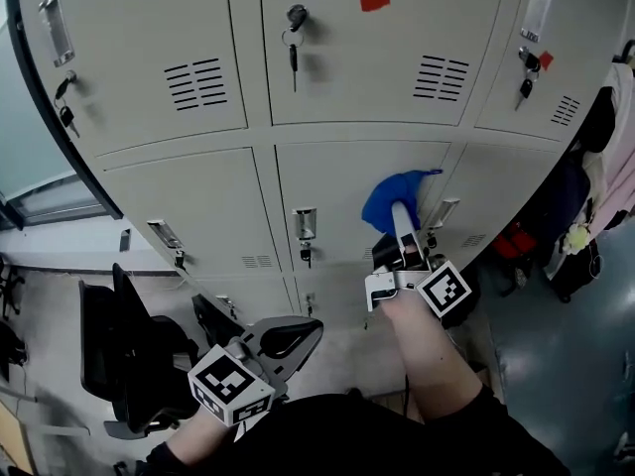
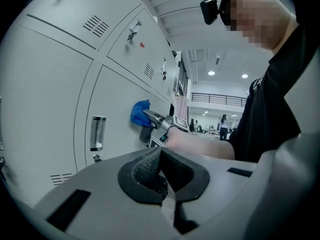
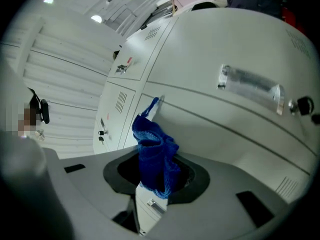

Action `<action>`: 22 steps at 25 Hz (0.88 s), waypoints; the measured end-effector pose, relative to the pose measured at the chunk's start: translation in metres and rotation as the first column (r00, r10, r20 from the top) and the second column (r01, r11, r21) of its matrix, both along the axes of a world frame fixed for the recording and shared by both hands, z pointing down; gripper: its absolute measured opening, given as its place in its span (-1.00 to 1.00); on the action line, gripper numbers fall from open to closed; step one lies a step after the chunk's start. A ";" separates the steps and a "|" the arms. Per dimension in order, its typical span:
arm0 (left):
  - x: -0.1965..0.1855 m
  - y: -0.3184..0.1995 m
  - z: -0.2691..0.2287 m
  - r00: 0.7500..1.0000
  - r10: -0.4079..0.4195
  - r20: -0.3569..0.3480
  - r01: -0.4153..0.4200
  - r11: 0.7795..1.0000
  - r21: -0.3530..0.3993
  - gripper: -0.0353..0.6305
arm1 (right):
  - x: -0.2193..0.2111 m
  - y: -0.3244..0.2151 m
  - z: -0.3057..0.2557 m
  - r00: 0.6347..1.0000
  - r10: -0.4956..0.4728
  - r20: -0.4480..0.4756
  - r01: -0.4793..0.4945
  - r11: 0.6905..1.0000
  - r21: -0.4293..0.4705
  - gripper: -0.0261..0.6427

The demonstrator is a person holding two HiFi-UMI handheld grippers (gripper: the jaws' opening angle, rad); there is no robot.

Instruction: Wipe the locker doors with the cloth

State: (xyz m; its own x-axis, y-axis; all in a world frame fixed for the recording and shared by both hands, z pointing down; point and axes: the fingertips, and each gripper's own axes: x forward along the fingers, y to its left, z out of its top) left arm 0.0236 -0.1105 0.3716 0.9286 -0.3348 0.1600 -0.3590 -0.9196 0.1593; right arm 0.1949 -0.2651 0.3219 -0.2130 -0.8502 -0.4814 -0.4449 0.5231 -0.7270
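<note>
The grey locker doors point(image 1: 337, 196) fill the wall ahead. A blue cloth point(image 1: 395, 198) is pressed on the lower middle door near its right edge, and my right gripper point(image 1: 401, 228) is shut on it. In the right gripper view the cloth point(image 3: 152, 151) bunches up between the jaws of the right gripper point(image 3: 155, 176), close to the door point(image 3: 240, 129). My left gripper point(image 1: 288, 337) hangs low and left, away from the lockers, shut with nothing in it. The left gripper view shows the left gripper point(image 2: 161, 171) with its pads together, and the cloth point(image 2: 140, 113) further off.
A black office chair point(image 1: 129, 355) stands at the lower left. Keys point(image 1: 294, 48) hang from several locks, and a red sticker point(image 1: 374, 0) marks an upper door. Clothes and bags point(image 1: 595, 196) hang at the right. Metal handles point(image 1: 306, 222) stick out from the doors.
</note>
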 end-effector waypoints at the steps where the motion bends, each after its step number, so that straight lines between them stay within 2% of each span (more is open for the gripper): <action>1: 0.007 0.001 0.001 1.000 0.007 0.002 -0.007 1.000 -0.001 -0.87 | 0.011 0.002 0.000 1.000 0.013 0.001 -0.013 1.000 -0.001 -0.61; 8: 0.032 0.007 0.003 1.000 0.022 0.012 -0.022 1.000 -0.002 -0.87 | 0.065 0.010 0.006 0.997 0.082 0.013 -0.082 0.997 -0.015 -0.61; 12: 0.028 0.010 0.002 1.000 0.016 0.016 -0.016 1.000 0.000 -0.87 | 0.064 0.014 0.003 0.996 0.085 0.023 -0.084 0.996 -0.010 -0.61; 14: 0.023 0.012 0.002 1.000 0.009 0.015 -0.009 1.000 0.000 -0.87 | 0.042 0.016 -0.001 0.999 0.041 0.017 -0.041 0.999 0.009 -0.61; 18: 0.005 0.015 0.002 1.000 -0.013 0.018 0.013 1.000 0.002 -0.87 | -0.030 0.018 -0.007 0.995 -0.099 -0.019 0.100 0.994 0.051 -0.61; 22: -0.015 0.018 0.002 0.999 -0.039 0.020 0.039 0.999 0.005 -0.87 | -0.097 0.014 0.005 0.976 -0.214 -0.032 0.215 0.976 0.027 -0.61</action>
